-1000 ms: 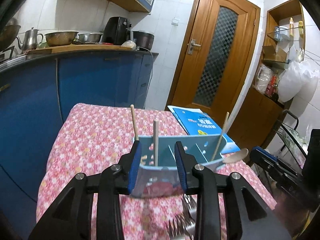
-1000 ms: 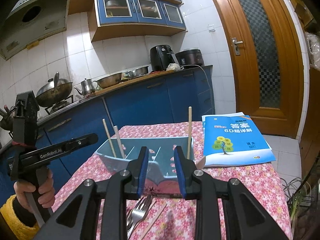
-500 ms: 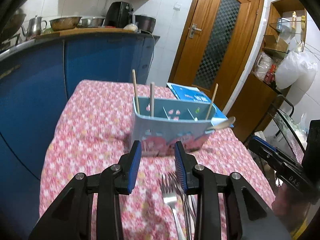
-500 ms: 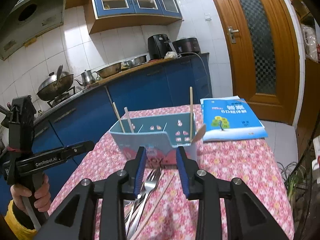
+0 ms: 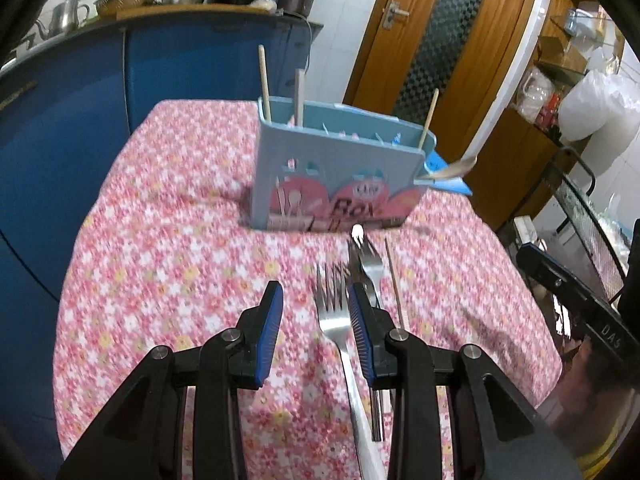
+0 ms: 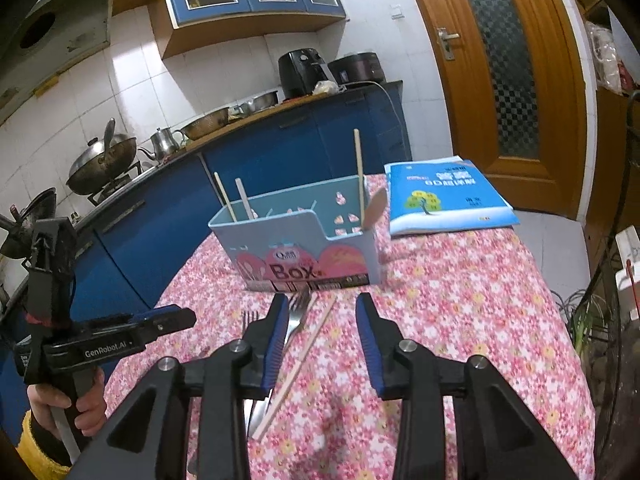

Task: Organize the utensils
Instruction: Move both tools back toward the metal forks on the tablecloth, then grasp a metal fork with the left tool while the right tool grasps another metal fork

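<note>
Left wrist view: my left gripper (image 5: 314, 314) has dropped toward the forks (image 5: 332, 312), jaws spread, empty; box (image 5: 336, 184) now farther, upper centre. My right gripper (image 6: 322, 330) jaws are opening, empty.

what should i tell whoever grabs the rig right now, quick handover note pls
Left gripper: open, holding nothing, low over the forks on the floral tablecloth.
Right gripper: jaws opening, nothing gripped; a loose chopstick lies on the cloth below them.
Organizer box: upright on the cloth, in front of the blue book.
Done: three chopsticks and a spoon already stand in the box, two sticks at its left end, one stick with the spoon at its right end.
Left: the forks and the loose chopstick in front of the box still need putting in.
</note>
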Motion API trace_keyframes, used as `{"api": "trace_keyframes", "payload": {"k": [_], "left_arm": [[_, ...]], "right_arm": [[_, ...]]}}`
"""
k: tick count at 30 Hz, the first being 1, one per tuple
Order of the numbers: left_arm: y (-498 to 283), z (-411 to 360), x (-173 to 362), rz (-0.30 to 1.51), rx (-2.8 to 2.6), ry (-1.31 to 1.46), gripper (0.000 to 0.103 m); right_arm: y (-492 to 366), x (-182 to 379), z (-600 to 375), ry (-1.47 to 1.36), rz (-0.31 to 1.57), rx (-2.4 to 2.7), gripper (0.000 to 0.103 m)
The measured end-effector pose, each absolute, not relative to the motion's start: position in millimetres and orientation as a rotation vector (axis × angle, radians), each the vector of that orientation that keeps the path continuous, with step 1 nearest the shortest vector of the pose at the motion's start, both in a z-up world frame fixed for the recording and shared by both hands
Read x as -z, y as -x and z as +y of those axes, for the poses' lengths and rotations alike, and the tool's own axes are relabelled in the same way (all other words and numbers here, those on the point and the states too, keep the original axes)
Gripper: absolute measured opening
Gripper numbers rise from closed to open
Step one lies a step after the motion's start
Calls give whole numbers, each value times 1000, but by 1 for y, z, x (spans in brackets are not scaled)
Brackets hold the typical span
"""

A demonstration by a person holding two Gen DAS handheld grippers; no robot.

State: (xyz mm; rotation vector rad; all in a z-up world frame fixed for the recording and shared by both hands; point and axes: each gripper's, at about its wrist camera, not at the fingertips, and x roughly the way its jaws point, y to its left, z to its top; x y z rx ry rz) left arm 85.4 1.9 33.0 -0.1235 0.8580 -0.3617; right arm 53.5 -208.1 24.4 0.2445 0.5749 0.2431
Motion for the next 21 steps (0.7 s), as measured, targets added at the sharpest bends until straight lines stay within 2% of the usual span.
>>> {"api": "trace_keyframes", "payload": {"k": [21], "left_arm": [[-86, -34, 17, 1140, 396, 33, 34]], "right_arm": [[-50, 8, -225, -295, 651, -238, 43]]}}
